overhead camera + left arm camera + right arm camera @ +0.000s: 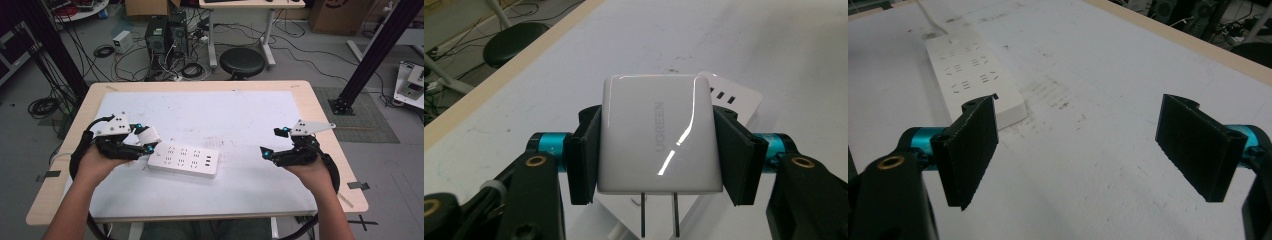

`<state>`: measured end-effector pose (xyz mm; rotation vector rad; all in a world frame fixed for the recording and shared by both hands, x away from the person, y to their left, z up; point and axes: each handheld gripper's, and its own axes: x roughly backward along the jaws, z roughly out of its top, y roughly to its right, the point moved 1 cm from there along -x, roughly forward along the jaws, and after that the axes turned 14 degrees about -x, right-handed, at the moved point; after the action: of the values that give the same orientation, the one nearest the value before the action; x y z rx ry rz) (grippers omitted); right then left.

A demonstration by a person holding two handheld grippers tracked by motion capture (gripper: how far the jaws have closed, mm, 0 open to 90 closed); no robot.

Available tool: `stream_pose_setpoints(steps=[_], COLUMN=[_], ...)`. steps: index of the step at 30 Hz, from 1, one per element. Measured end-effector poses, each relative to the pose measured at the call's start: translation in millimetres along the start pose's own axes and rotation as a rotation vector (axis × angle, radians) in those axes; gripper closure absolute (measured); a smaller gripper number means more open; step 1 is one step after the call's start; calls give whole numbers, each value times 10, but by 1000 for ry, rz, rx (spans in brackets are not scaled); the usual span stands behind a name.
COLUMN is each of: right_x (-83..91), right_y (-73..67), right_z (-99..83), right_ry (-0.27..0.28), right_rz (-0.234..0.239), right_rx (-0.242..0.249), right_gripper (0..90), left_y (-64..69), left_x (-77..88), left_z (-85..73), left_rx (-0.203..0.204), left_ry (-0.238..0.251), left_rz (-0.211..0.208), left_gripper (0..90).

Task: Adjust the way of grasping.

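Two prongs are pointing down from the white charger [658, 135] you are clamping in your left gripper [658, 150], and they are hanging just above the near end of the power strip [183, 160], not yet seated in any socket as far as the pictures tell. So the pick-up is looking done: the black pads [585, 155] are pressing both flat sides of the charger squarely. What is left, by my reading, is lining the prongs up with a slot pair and pushing down.

In the high view your left gripper [136, 141] is sitting at the strip's left end, the charger [148, 134] showing between its jaws. Your right gripper [274, 142] is hovering well apart from the strip, jaws spread wide and holding nothing; in the right gripper view its ribbed pads [973, 150] are framing bare table [1108, 150], with the power strip [975, 75] lying beyond the left pad.

The charger is a glossy, rounded-cornered plastic block catching a bright glare, with embossed grey lettering, so it may be slippery under the pads. The strip is a matte white slab with rounded edges and rows of slots, lying flat on a scuffed white sheet that is covering the pale wood table [320, 120].
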<state>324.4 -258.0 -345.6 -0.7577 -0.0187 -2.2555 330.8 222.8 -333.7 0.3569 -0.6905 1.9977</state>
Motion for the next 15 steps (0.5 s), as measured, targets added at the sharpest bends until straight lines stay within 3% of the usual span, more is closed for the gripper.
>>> stream_pose_setpoints(steps=[6, 12, 15], right_x=[-43, -140, -209], right_y=[-53, -157, -246], right_z=[76, 77, 55], right_ry=[-19, -45, -54], right_rz=[12, 54, 91], right_rx=[16, 12, 8], right_gripper=[174, 175, 174], left_y=[16, 125, 217], left_x=[-42, -107, -168], left_z=[4, 25, 49], left_rx=[-6, -43, -84], left_ry=[38, 60, 72], left_rz=[-37, -75, -107], left_gripper=[424, 424, 424])
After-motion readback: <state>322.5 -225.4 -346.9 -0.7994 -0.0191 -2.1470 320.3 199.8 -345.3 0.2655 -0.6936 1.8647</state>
